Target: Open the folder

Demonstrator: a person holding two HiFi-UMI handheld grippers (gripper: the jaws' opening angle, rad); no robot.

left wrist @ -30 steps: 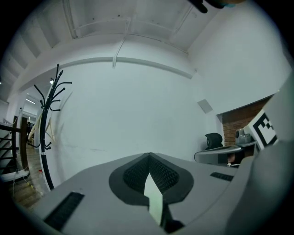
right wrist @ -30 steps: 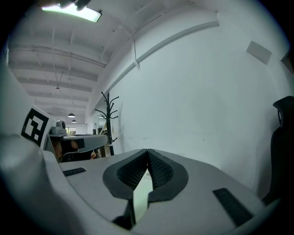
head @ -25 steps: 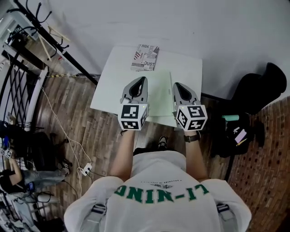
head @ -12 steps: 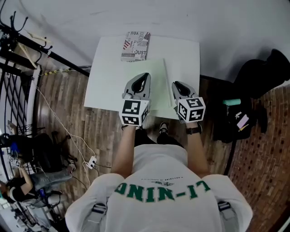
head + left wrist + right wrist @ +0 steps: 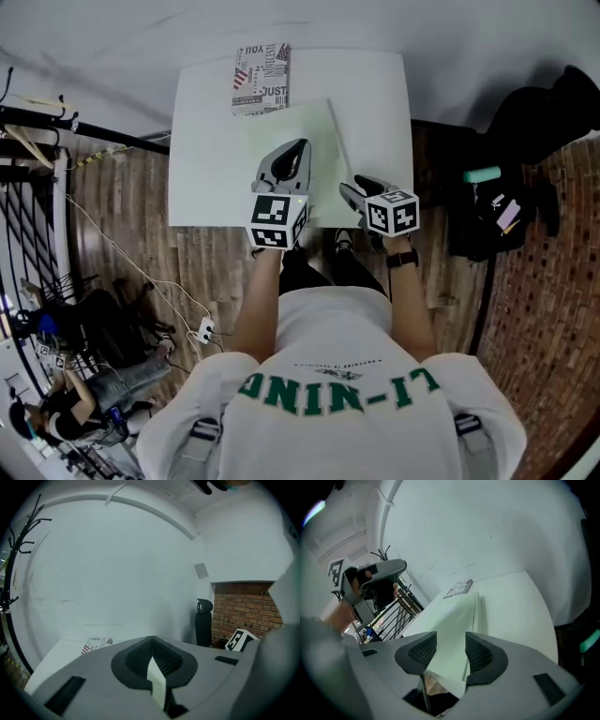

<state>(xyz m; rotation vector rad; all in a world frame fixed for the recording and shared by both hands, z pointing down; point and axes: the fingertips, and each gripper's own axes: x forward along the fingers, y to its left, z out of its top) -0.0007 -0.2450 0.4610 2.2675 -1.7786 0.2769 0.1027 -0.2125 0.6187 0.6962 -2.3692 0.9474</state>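
Two handheld grippers over a white rectangular table (image 5: 202, 141). Flat on its near right part, a pale green card folder (image 5: 454, 616), closed, near edge out at the table's near rim. Right gripper (image 5: 451, 651) low at that near edge, claw spread wide after just opening, folder's corner between the pads but not pressed. Left gripper (image 5: 300, 148) raised above the folder's left side, claw closed together, a thin pale strip (image 5: 157, 686) showing at the seam, nature unclear. At the far left edge, a flag-printed booklet (image 5: 261, 79), well apart from both grippers.
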